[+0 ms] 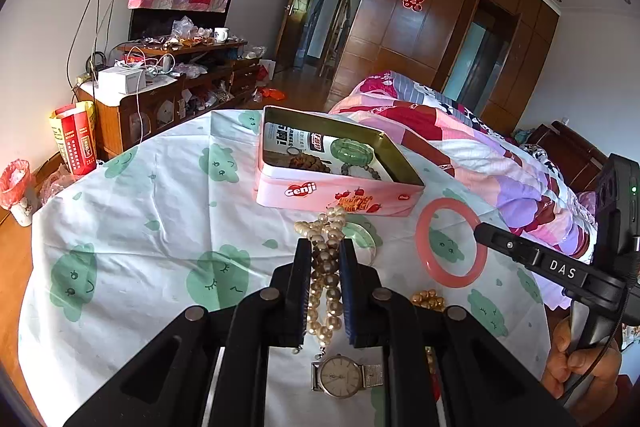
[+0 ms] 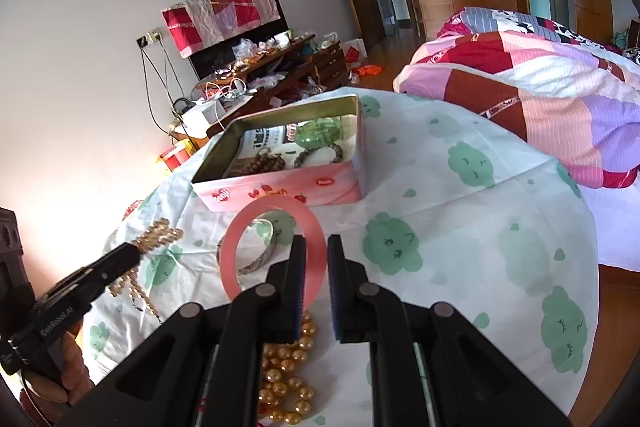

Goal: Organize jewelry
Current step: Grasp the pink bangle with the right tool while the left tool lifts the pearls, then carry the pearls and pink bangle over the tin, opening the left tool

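While the left gripper [image 1: 326, 247] clamps the pearl necklace [image 1: 326, 267] between narrow jaws, the strand runs forward past the fingertips toward the pink tin [image 1: 336, 193] and back under the gripper body. In the right wrist view the same necklace shows as a beaded bunch at the tip of the left gripper [image 2: 134, 253], with further strands trailing on the desk cloth [image 2: 460, 227].

The right gripper [image 2: 317, 247] has its jaws narrowly parted. The rim of the pink bangle [image 2: 316, 259] passes between them; whether the pads touch it cannot be told. From the left wrist view, the pink bangle [image 1: 451, 242] lies to the right of the necklace, with the tip of the right gripper [image 1: 482, 231] at its right edge.

The pink tin [image 2: 280, 193] stands open on the desk beyond both grippers. It holds a green bangle [image 1: 351, 153], a brown bead bracelet [image 1: 308, 163] and a dark bead bracelet [image 1: 362, 171].

A metal bangle [image 2: 260, 255] lies on the cloth, seen through the pink bangle. A gold bead string [image 2: 286, 375] lies under the right gripper. A wristwatch [image 1: 342, 375] lies face up below the left gripper.
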Demonstrator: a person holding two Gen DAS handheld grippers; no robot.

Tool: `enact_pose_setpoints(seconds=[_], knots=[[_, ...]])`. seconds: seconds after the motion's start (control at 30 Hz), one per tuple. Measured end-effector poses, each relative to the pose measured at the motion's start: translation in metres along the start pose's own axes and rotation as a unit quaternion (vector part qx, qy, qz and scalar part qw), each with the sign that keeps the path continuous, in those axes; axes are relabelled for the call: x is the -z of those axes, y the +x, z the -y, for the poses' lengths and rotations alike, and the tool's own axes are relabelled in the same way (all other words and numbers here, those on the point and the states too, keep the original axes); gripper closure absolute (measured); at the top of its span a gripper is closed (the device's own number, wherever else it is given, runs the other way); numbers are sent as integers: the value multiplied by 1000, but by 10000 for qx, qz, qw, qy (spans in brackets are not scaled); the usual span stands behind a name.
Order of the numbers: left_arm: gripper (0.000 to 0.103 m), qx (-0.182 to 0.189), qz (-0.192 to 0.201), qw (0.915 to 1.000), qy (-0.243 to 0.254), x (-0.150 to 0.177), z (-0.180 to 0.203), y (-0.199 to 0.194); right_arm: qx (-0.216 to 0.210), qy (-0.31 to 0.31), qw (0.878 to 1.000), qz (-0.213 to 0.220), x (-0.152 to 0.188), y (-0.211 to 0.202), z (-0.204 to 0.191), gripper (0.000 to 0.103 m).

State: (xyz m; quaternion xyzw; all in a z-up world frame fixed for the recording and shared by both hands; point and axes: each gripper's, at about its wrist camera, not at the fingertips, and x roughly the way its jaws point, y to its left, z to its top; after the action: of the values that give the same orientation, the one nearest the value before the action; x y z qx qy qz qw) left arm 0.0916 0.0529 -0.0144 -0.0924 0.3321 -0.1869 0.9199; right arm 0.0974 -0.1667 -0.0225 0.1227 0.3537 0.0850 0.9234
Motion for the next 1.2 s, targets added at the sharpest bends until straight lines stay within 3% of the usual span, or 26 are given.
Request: enact_pose_setpoints(seconds=[0.63,1.2], knots=[[90,-157,-55,9997,185,-3,10,10,-78,53,9999,59,-3,1,0,90],[90,-156,301,9985,438,-30,26,10,-143,-58,9993,342,-23,-7,-9,90]])
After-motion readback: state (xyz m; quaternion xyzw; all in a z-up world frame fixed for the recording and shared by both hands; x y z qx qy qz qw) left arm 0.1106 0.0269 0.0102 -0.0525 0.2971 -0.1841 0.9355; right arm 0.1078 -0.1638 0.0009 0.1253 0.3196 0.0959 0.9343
